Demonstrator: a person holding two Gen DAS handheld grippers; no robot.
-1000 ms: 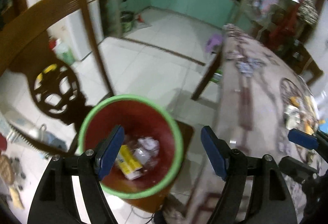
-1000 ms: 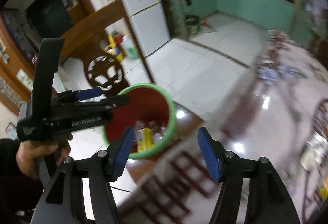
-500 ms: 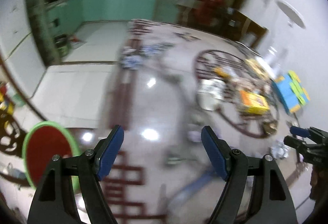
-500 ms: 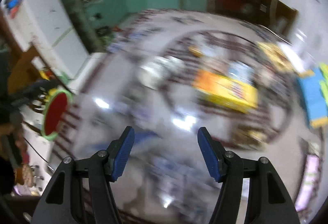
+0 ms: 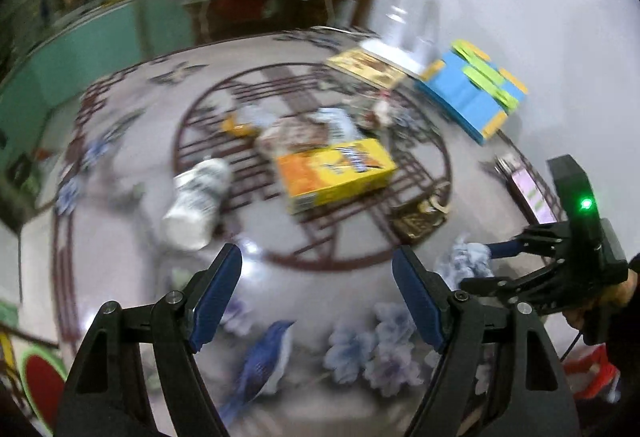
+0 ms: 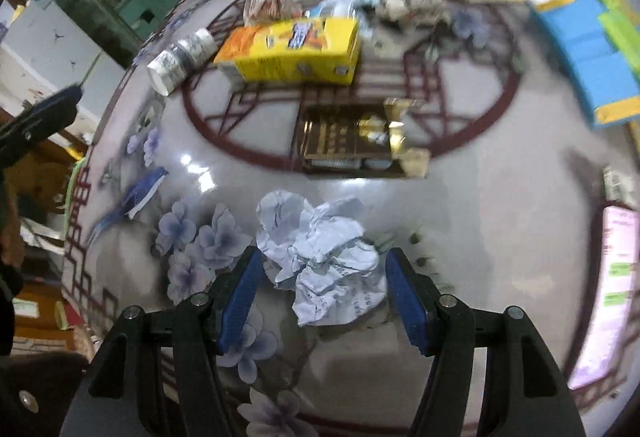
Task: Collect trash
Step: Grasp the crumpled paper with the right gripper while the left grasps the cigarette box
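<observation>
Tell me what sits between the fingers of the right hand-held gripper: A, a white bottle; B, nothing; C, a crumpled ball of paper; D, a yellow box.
C: the crumpled paper lies on the table between the blue pads of the right hand-held gripper.

Motion blur smears the white bottle [image 5: 197, 204], and the frame edge crops the green-rimmed bin [image 5: 38, 381].

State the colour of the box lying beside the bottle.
Yellow and orange box; clearest in the right wrist view.
</observation>
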